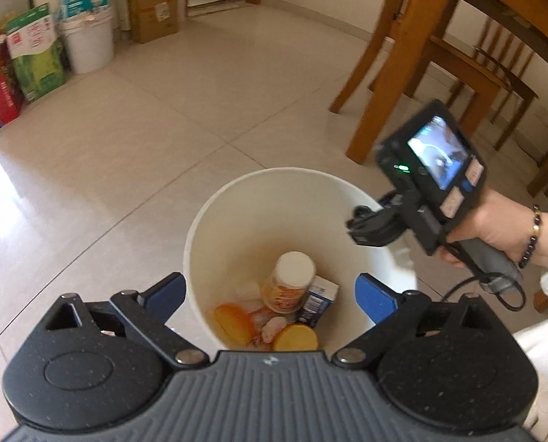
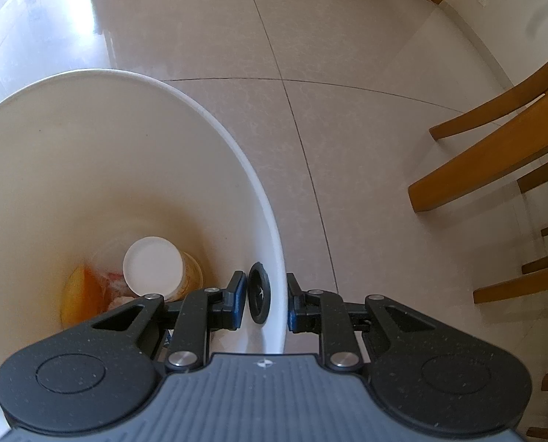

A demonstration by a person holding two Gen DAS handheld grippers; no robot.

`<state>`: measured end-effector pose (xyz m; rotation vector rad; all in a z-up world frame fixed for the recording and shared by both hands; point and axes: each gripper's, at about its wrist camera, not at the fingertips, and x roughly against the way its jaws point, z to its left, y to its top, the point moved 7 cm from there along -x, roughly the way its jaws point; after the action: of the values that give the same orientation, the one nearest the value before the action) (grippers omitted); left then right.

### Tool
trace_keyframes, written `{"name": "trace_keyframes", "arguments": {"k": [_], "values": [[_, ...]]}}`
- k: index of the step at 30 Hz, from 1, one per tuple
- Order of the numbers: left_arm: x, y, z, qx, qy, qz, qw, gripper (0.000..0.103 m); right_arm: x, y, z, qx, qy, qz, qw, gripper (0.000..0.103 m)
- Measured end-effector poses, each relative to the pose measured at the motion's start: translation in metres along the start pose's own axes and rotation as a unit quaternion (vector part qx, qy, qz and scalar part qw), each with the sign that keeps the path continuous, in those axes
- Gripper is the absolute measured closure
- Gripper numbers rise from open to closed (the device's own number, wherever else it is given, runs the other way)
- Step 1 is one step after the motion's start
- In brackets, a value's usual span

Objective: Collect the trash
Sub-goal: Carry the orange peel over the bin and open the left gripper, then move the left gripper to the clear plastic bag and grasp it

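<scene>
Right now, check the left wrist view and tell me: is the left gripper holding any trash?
No, the left gripper stands wide open with nothing between its fingers, above the white bin holding the trash.

We see a white bin (image 1: pixel 237 221) w/ orange peel (image 1: pixel 233 322), a white-lidded orange-print bottle (image 1: pixel 290 283) and a blue-white carton (image 1: pixel 320 300); blue pads on black grippers; beige floor tiles (image 1: pixel 163 110); honey-brown chairs (image 1: pixel 421 73).
</scene>
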<state>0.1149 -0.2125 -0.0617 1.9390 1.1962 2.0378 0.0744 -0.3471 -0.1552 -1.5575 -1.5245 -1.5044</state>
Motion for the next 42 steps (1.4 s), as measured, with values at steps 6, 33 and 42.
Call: {"name": "trace_keyframes", "arguments": {"k": [6,33,42], "values": [[0.011,-0.008,0.036,0.009,0.052,-0.017,0.9985,0.003,-0.001,-0.001,0.000,0.001,0.000,-0.001,1.000,0.078],[-0.078,-0.216,0.198,0.048,0.180,0.037,0.9818,0.002,-0.003,0.001,0.005,0.004,-0.008,0.004,1.000,0.078],[-0.118,-0.255,0.206,-0.038,0.192,0.096,0.9758,0.003,-0.006,0.001,0.005,0.001,-0.014,0.004,1.000,0.077]]}}
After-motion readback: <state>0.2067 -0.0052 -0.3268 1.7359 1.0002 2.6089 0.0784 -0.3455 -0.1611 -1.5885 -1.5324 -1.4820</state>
